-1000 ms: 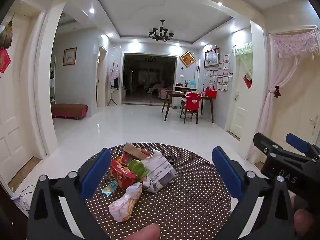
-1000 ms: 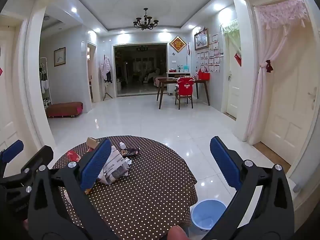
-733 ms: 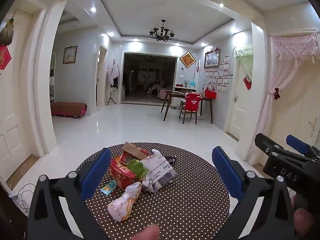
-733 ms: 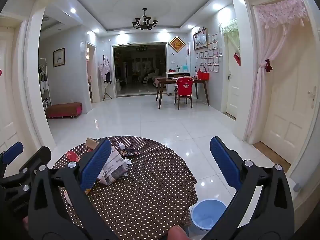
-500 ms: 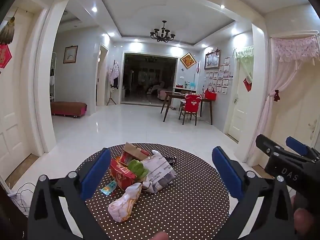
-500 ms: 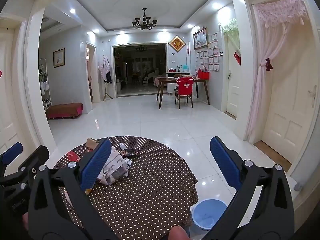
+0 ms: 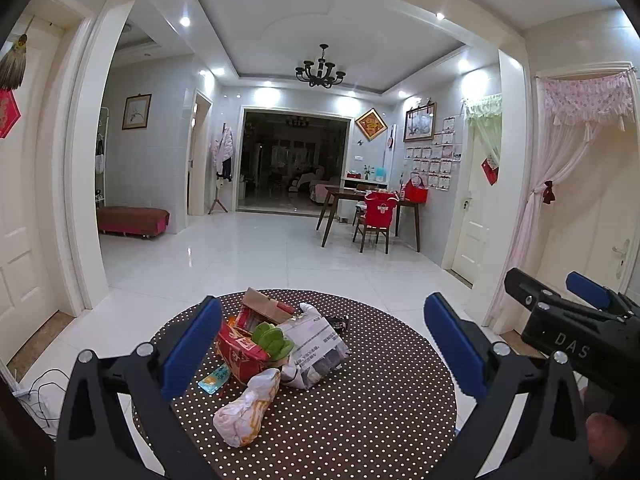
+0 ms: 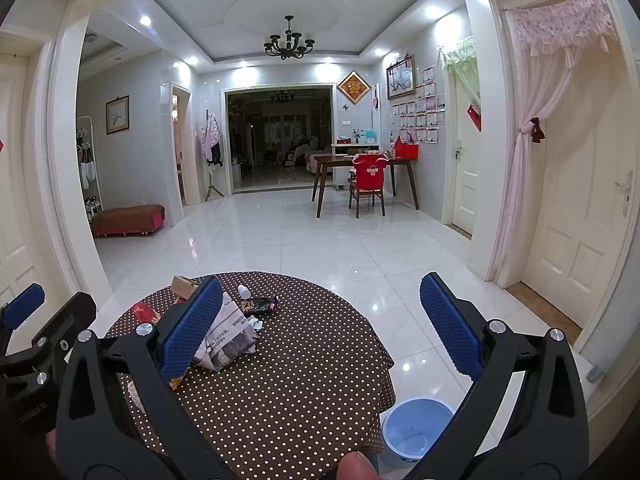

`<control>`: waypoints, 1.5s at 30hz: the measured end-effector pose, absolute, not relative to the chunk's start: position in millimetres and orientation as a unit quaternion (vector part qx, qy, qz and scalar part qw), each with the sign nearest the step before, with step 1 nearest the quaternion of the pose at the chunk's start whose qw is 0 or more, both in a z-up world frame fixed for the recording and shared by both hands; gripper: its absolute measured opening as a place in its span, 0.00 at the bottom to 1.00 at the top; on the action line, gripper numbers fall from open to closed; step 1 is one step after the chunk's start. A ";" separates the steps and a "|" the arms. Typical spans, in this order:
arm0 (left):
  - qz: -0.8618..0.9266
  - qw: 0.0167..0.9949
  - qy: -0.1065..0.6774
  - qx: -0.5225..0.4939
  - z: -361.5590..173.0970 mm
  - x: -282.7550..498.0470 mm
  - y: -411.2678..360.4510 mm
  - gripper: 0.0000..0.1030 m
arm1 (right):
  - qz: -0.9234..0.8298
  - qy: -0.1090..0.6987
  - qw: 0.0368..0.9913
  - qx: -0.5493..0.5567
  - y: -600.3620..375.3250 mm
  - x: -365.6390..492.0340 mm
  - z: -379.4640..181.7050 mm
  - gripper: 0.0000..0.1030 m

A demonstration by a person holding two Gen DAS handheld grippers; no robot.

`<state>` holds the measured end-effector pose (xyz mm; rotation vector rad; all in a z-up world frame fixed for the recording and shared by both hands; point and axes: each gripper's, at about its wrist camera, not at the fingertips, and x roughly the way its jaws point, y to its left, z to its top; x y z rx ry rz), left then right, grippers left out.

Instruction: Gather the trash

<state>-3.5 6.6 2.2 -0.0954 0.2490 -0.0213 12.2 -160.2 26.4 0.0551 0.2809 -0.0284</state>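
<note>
Brown polka-dot cloth covers the round tabletop point(image 7: 360, 412); the trash pile point(image 7: 276, 344) sits on its left half: a red carton, a green wad, a folded newspaper point(image 7: 316, 346), and a pale crumpled bag point(image 7: 246, 406) at the near edge.

Left tongs point(image 7: 322, 354): spread wide, nothing between the blue pads, held above the near rim. The pile lies straight ahead and a little left of their centre line. The pale bag is the nearest piece, its long axis slanting from near-left to far-right.

Right tongs point(image 8: 320, 330): also wide apart and empty. From them the newspaper point(image 8: 228, 338) lies left of centre, partly behind the left pad.

Blue bin point(image 8: 416, 426) stands on the floor just beside the tabletop's right edge, below the right tongs.

Judgement: the left tongs are nearer the pile and better lined up, the right nearer the bin.
</note>
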 end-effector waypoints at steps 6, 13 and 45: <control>-0.012 0.991 0.125 -0.048 1.6 -2.3 6.9 0.96 | -0.014 0.141 0.989 0.027 -159.0 14.5 25.7 0.94; -0.017 0.991 0.125 -0.046 1.1 -4.7 7.2 0.96 | -0.014 0.142 0.989 0.027 -158.6 14.8 25.6 0.94; 0.004 0.963 0.259 -0.067 -110.4 53.9 62.4 0.96 | 0.010 0.244 0.970 0.008 -147.0 72.5 -44.0 0.94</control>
